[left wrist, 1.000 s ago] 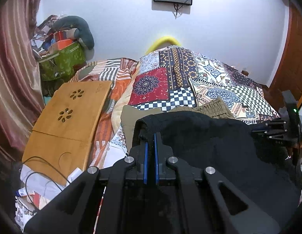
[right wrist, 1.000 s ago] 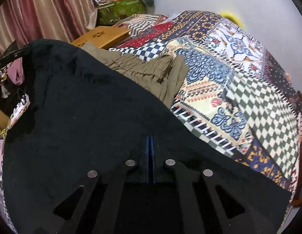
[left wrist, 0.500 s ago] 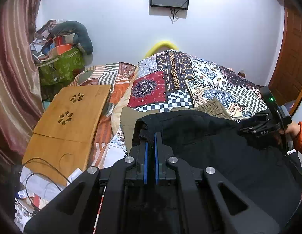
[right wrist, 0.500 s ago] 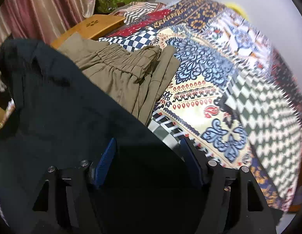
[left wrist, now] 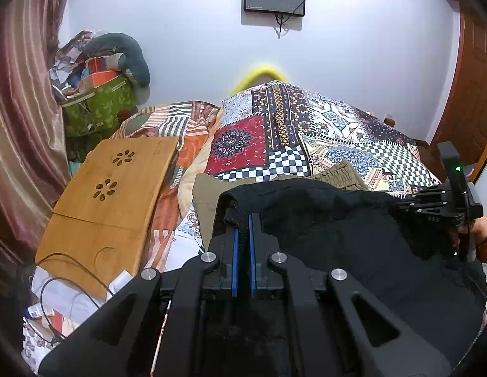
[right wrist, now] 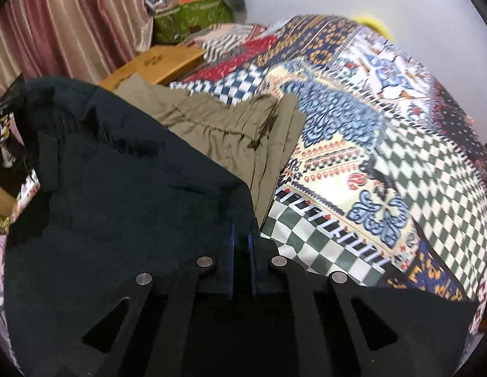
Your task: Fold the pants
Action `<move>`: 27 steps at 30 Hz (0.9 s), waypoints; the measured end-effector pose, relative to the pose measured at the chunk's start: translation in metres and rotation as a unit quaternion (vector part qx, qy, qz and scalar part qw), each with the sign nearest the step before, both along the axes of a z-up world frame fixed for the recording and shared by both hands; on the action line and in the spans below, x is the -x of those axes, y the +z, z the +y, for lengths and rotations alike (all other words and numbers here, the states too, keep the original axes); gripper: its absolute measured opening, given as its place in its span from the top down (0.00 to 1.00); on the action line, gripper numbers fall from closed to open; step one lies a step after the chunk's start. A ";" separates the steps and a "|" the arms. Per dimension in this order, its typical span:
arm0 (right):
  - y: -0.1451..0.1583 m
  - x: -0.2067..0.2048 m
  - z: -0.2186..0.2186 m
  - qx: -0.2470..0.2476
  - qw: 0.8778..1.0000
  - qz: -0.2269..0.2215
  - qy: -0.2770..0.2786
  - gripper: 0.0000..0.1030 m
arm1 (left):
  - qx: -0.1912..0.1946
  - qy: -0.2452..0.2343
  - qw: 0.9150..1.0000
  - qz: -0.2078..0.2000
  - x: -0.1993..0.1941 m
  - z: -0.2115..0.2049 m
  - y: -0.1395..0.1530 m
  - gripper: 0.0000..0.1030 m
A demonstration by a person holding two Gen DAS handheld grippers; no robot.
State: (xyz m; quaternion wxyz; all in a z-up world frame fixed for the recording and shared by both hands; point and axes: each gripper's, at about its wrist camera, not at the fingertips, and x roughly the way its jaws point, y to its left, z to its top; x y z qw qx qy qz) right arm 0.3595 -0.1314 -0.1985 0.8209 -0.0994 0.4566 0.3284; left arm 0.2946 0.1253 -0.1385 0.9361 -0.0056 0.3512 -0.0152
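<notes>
Black pants (left wrist: 337, 235) stretched between left claw (left wrist: 242, 229) and right claw (right wrist: 242, 235), both clamping fabric.

Two pants (right wrist: 117, 188) (one black, one olive (right wrist: 224, 132))

Patchwork-covered bed (right wrist: 400, 144) — olive pants (right wrist: 231, 132) and wooden tray (left wrist: 117, 194) on it

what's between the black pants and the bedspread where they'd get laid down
The olive pants lie crumpled on the bedspread right beyond the black pants, partly under their far edge. Both grippers, left and right, are shut on the black pants, so nothing separates them from the cloth.
</notes>
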 end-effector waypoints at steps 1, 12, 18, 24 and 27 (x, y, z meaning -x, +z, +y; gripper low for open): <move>0.007 0.004 -0.005 -0.005 1.000 -0.005 -0.005 0.94 | 0.000 0.001 1.000 -0.001 0.002 -0.001 0.001 0.96; 0.063 0.062 -0.030 -0.049 0.997 -0.055 -0.027 0.94 | 0.013 0.031 0.999 -0.007 0.040 0.009 0.012 0.96; 0.080 0.110 -0.029 -0.065 0.996 -0.063 -0.020 0.94 | 0.027 0.043 0.999 -0.010 0.072 0.018 0.016 0.96; 0.083 0.152 -0.035 -0.083 0.995 -0.057 -0.017 0.94 | 0.039 0.053 0.998 -0.007 0.110 0.027 0.011 0.96; 0.077 0.174 -0.034 -0.082 0.995 -0.050 -0.016 0.94 | 0.039 0.056 0.998 -0.002 0.132 0.031 0.004 0.96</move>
